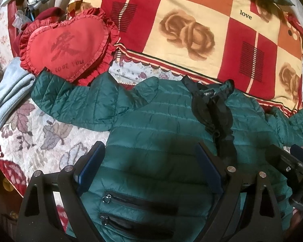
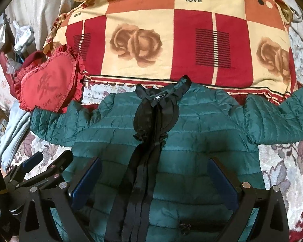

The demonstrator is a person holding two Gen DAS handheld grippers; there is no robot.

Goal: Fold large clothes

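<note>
A dark green quilted puffer jacket [image 1: 151, 133] [image 2: 194, 133] lies flat, front up, on a floral bedspread, both sleeves spread sideways. Its black ruffled placket and collar [image 2: 153, 125] run down the middle. Two zip pockets [image 1: 137, 211] show on its left half. My left gripper [image 1: 151, 161] hovers open over the jacket's left front panel, holding nothing. My right gripper [image 2: 155, 175] hovers open over the placket and lower chest, holding nothing. The left gripper also shows at the lower left of the right wrist view [image 2: 48, 165]; the right gripper shows at the right edge of the left wrist view [image 1: 299, 157].
A red heart-shaped ruffled cushion [image 1: 70, 46] [image 2: 48, 84] overlaps the left sleeve's end. A large red and cream checked quilt [image 1: 202, 30] [image 2: 171, 36] lies just behind the collar. A light blue folded garment [image 1: 8, 100] sits at the left. The floral bedspread [image 2: 288, 161] shows on both sides.
</note>
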